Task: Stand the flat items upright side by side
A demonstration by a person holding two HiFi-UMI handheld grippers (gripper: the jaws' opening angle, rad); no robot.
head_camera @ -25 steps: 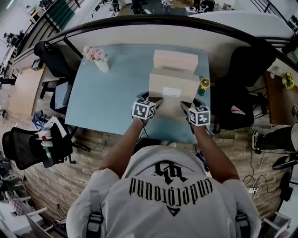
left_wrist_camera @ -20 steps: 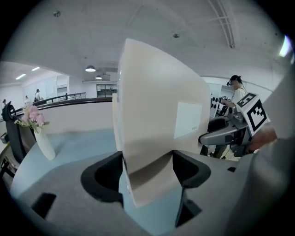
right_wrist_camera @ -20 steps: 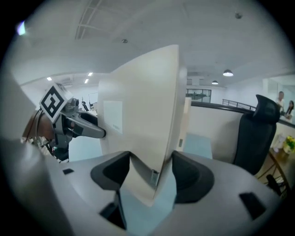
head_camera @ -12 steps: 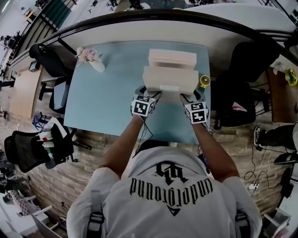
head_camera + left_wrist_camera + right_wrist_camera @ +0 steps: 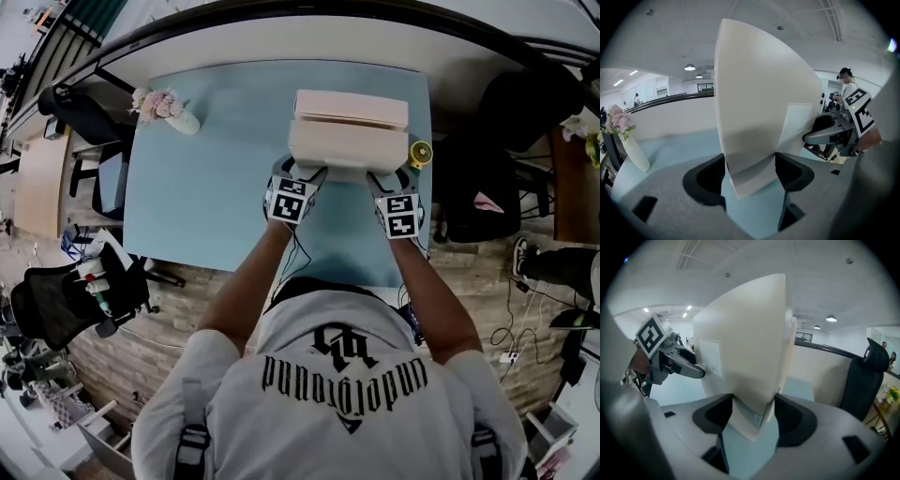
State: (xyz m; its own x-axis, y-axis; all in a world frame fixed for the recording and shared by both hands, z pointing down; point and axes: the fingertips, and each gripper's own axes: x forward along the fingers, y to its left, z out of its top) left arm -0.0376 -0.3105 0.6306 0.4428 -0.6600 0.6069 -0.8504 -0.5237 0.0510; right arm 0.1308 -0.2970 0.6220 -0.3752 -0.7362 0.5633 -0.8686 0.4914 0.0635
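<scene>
A flat beige box with a white label stands nearly upright on its long edge, on the light blue table. My left gripper is shut on its lower left corner and my right gripper on its lower right corner. Right behind it a second beige box stands upright, close to the first and side by side with it. In the left gripper view the box fills the gap of the left gripper. The right gripper view shows the box wedged in the right gripper.
A white vase of pink flowers lies at the table's far left. A small yellow object sits by the right edge, next to the boxes. Black office chairs stand right and left of the table. A low partition wall runs behind it.
Both grippers have carried the box away from the person toward the rear box. Its broad face, earlier tipped up toward the head camera, now stands nearly upright next to the rear box.
</scene>
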